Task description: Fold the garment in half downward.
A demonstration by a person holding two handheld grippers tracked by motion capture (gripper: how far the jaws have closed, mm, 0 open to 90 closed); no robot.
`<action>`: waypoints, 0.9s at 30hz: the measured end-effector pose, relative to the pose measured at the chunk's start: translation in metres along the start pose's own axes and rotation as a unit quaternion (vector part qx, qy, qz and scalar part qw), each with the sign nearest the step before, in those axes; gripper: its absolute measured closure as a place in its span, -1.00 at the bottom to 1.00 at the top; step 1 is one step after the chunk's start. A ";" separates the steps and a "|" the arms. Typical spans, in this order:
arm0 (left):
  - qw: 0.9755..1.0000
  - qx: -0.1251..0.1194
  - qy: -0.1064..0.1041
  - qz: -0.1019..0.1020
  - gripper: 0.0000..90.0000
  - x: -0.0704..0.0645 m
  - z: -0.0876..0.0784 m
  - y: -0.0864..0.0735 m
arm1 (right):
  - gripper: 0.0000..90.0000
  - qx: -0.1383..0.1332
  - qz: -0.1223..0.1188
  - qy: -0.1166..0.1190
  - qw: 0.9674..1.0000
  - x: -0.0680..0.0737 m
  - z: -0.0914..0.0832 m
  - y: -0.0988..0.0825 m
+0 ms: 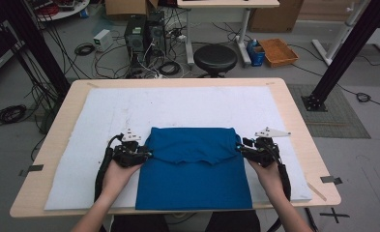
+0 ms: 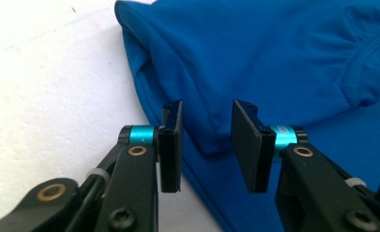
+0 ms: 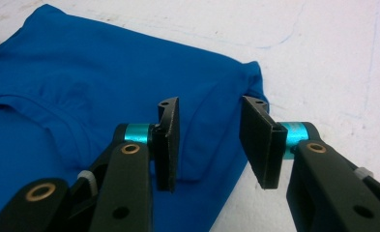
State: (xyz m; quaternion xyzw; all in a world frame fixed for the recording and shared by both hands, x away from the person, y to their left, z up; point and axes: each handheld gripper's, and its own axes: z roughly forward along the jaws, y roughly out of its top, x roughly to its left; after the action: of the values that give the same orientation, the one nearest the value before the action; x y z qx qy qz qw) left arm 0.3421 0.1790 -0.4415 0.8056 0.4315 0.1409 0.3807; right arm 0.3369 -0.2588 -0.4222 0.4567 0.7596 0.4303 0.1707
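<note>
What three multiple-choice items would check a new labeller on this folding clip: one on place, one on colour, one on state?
1. Where does the garment lie?
A. on the white pad
B. on the stool
C. on the floor

2. What colour is the garment?
A. red
B. blue
C. grey

3. How do the left gripper and right gripper stand?
A. both clamped on cloth
B. one clamped
C. both open

Key:
1 A, the pad shows around the garment.
2 B, blue in all three views.
3 C, each gripper view shows a gap between the fingers, nothing pinched.

White mat [image 1: 105, 116] lies bare all around the folded blue shirt [image 1: 192, 169].
</note>
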 end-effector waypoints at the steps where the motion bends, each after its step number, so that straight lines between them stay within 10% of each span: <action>1: 1.000 0.003 0.000 0.001 0.51 0.000 0.000 0.000 | 0.33 0.001 -0.002 -0.002 1.000 0.000 0.001 -0.001; 21: 1.000 -0.013 -0.013 -0.001 0.89 -0.001 0.000 0.000 | 0.39 0.051 0.021 0.008 0.998 0.003 0.016 -0.014; 27: 1.000 -0.019 -0.015 0.000 0.89 -0.001 -0.004 0.001 | 0.93 0.062 0.004 0.027 0.998 0.003 0.022 -0.014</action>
State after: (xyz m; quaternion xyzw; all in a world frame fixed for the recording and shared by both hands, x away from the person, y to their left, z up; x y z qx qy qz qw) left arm 0.3402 0.1802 -0.4381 0.8003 0.4228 0.1373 0.4024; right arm 0.3422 -0.2480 -0.4460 0.4577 0.7874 0.3950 0.1202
